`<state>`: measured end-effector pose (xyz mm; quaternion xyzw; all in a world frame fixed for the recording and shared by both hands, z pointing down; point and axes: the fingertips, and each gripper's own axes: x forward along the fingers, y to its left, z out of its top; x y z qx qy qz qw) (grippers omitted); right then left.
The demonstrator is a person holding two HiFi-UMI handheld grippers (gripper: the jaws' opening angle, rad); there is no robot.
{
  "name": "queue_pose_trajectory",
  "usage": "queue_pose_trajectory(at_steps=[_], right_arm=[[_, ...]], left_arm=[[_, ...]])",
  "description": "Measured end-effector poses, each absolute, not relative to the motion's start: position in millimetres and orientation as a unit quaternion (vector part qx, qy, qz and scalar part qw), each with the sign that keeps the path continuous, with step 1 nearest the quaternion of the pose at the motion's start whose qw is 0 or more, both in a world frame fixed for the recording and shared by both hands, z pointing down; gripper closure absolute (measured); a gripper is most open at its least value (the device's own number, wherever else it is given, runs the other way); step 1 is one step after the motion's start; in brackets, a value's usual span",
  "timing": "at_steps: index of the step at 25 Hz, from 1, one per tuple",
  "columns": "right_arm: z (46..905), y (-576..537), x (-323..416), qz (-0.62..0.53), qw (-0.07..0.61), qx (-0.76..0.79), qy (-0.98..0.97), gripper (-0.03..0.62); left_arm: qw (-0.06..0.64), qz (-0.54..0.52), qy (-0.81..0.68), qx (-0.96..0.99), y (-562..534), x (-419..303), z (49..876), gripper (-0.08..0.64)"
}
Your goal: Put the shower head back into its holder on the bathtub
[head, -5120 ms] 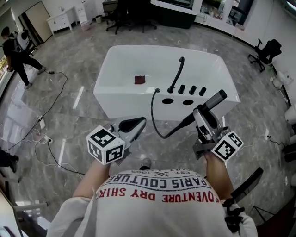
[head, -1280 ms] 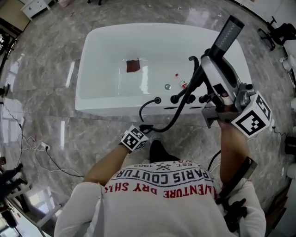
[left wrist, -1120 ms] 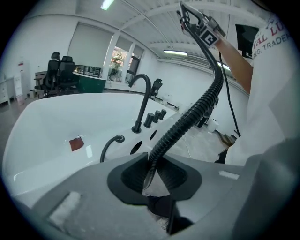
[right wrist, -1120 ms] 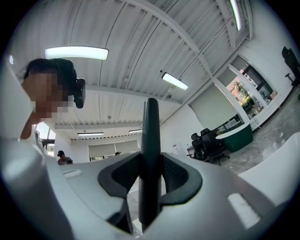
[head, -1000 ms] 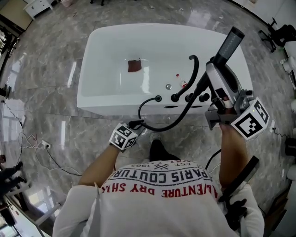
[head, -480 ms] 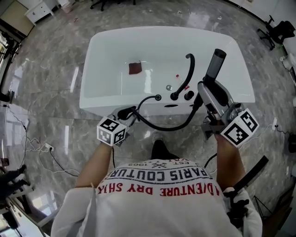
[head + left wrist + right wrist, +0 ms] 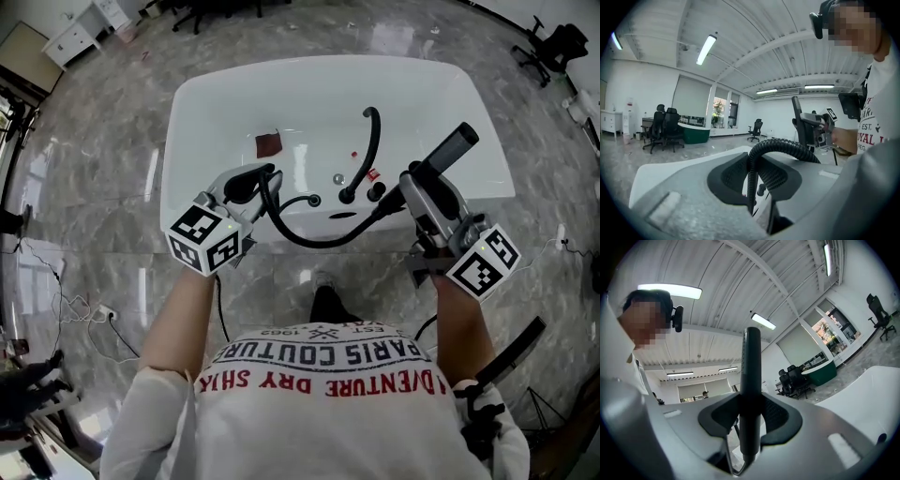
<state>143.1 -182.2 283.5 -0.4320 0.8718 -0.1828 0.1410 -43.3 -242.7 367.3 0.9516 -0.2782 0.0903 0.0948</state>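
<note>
Gripping the shower head (image 7: 448,153) by its handle, the right tongs (image 7: 412,184) have it tilted up toward 2 o'clock over the bathtub (image 7: 183,141). Why so high? — Mia

My guess is that it lifts the lower end clear of the deck, so it can come down into the holder (image 7: 342,215). I take that to be the dark oval slot at 8 o'clock from those tongs, just at 6 o'clock of the faucet (image 7: 367,141) base. The right gripper view shows both pads closed on the dark handle. — Tom

And the left tongs (image 7: 251,180), out at 10 o'clock? — Mia

Narrow, pinched on the hose (image 7: 300,234). In the left gripper view the ribbed hose runs down between the pads and arches over toward the other hand. Held up like that, I think, the loop cannot drag or kink across the deck while the head is aimed. — Tom

So where does the job stand? — Mia

The head is not yet seated. It hangs in the air at 2 o'clock of the slot, and the slack sags in a curve at 6 o'clock of the faucet. A stiff hose could push the head off line on the way down, which is why one hand minds it. — Tom
</note>
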Motion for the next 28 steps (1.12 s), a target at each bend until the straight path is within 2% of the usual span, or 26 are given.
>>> queue_pose_trajectory(at_steps=[15,21,28], right_arm=[[285,-182,199,-0.18,0.162,-0.48,0.843,0.454],[281,-183,224,-0.175,0.176,-0.5,0.83,0.454],[282,-189,252,-0.176,0.184,-0.519,0.816,0.454]], left_arm=[[0.055,0.038,-0.217,0.974,-296,40,299,0.494],[0.075,0.013,-0.189,0.979,-302,69,286,0.494],[0.066,0.004,-0.156,0.985,-305,104,277,0.494]])
